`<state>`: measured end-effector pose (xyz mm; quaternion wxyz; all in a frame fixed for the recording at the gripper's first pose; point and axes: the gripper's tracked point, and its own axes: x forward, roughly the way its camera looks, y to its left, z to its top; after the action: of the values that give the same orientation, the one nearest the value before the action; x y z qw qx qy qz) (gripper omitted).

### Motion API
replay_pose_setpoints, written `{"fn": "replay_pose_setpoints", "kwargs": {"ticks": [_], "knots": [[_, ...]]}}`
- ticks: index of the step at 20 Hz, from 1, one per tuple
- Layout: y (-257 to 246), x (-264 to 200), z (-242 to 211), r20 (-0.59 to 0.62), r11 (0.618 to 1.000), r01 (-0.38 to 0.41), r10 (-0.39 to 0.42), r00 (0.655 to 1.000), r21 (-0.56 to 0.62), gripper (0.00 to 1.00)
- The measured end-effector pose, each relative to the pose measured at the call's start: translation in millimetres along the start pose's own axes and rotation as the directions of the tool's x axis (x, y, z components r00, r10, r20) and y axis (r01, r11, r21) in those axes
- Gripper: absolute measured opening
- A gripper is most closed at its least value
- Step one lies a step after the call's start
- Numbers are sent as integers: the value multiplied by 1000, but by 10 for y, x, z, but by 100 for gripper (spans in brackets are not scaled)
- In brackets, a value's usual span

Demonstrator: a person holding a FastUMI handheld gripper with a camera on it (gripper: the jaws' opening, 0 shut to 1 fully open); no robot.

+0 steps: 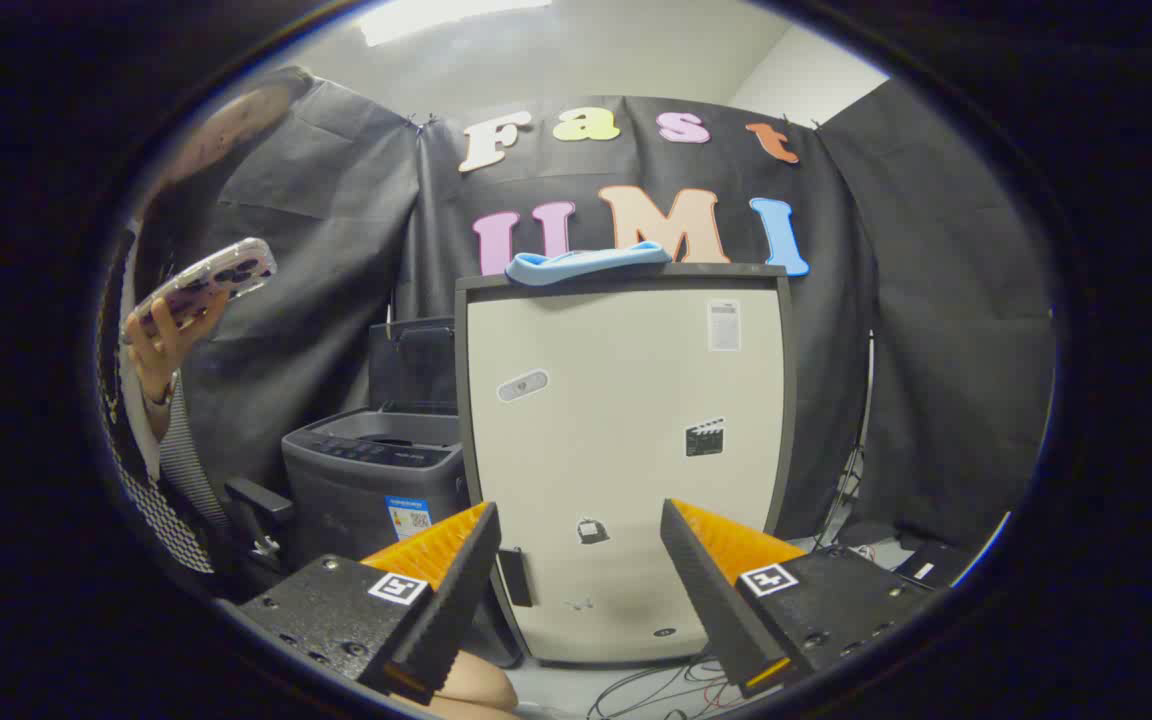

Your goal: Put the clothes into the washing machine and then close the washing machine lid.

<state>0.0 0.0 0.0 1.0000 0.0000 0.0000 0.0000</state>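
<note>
A blue piece of clothing lies folded on top of a tall cream-fronted cabinet, well beyond my fingers. Left of the cabinet stands a dark grey top-loading washing machine with its lid raised upright at the back. My gripper is open with nothing between its fingers, and it is held low in front of the cabinet's lower half, some distance back from it.
A person stands at the left beside the washing machine, one hand holding a phone. Cables trail on the floor below the cabinet. More dark gear lies on the floor at the right.
</note>
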Motion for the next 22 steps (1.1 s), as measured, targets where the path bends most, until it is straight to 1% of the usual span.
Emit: {"fn": "replay_pose_setpoints", "kwargs": {"ticks": [22], "knots": [[-9, 1, -4, -2, 1000, 7, -7, 1000, 1, 98]]}}
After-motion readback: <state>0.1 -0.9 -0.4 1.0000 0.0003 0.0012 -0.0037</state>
